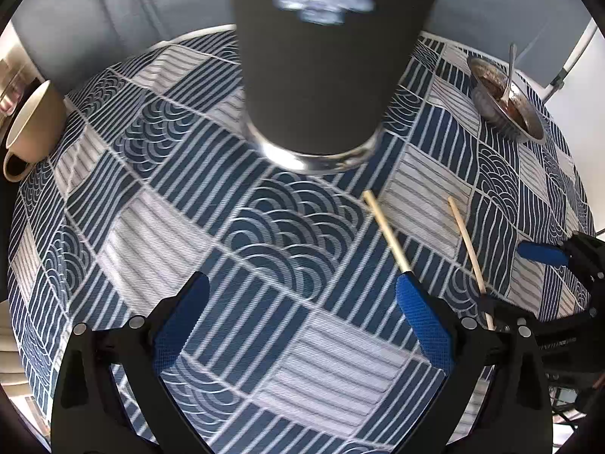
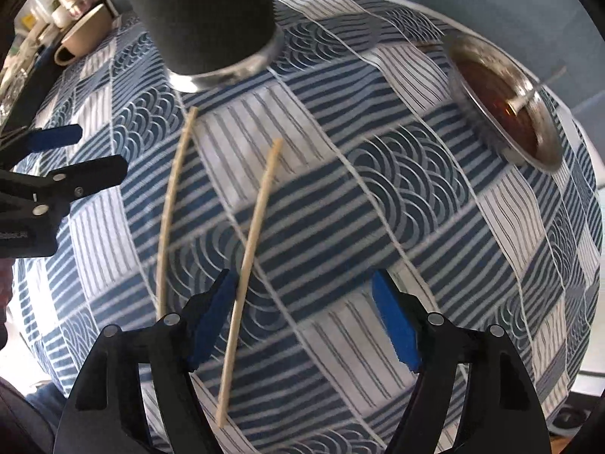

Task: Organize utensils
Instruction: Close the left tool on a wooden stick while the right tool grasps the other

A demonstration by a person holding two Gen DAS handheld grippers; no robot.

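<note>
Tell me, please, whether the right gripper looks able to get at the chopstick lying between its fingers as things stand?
Probably yes: the right gripper is open, the chopstick lies flat on the tablecloth close to its left finger, and nothing covers it.

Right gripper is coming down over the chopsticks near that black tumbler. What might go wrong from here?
1. The nearer chopstick lies close beside the right gripper's left pad, off-centre between open jaws; closing may roll it away.
2. The second chopstick lies outside the jaws and would probably be left behind.
3. The left gripper hovers close by; the two could collide.
</note>
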